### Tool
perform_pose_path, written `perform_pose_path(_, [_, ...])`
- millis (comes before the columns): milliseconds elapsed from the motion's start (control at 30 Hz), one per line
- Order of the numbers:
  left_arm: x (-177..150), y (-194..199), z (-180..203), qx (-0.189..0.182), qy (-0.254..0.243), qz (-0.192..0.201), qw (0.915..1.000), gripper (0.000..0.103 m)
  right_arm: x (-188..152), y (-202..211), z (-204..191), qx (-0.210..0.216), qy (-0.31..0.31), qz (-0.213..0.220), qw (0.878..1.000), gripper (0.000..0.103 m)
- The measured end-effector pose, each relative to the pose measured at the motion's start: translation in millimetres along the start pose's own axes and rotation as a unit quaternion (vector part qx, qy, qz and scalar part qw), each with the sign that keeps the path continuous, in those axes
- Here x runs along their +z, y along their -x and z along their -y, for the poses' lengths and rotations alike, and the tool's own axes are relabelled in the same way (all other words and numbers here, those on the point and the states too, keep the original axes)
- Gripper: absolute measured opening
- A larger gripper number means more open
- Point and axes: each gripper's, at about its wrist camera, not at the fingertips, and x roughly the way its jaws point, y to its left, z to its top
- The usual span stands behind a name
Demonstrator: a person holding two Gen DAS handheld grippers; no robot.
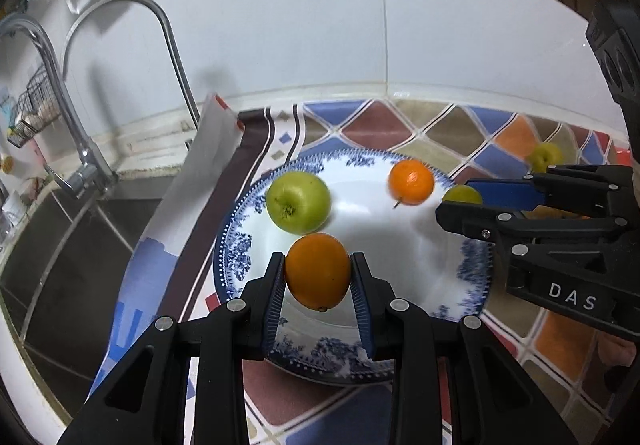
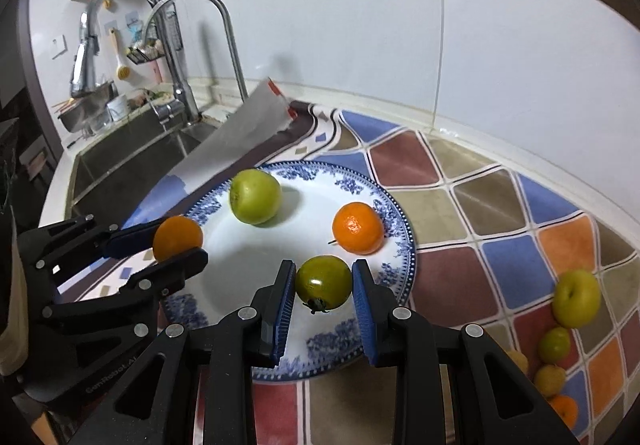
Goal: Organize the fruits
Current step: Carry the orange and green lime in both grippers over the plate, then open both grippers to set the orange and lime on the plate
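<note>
A blue-and-white plate lies on the tiled counter and bears a green apple and a small orange. My left gripper is shut on an orange over the plate's near-left rim. My right gripper is shut on a green tomato over the plate's right side.
Several loose fruits lie on the counter to the right, among them a green apple, a small green fruit and an orange. A sink with two taps is at left. A white paper leans by the sink.
</note>
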Motion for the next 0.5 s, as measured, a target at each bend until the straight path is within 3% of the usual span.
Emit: perform_pose_path(500, [-1,-25,-5,0.006,0.005,-0.03,0.9995,0.034,0,-27,4,0.005,-0.006,-0.024,1.0,0.031])
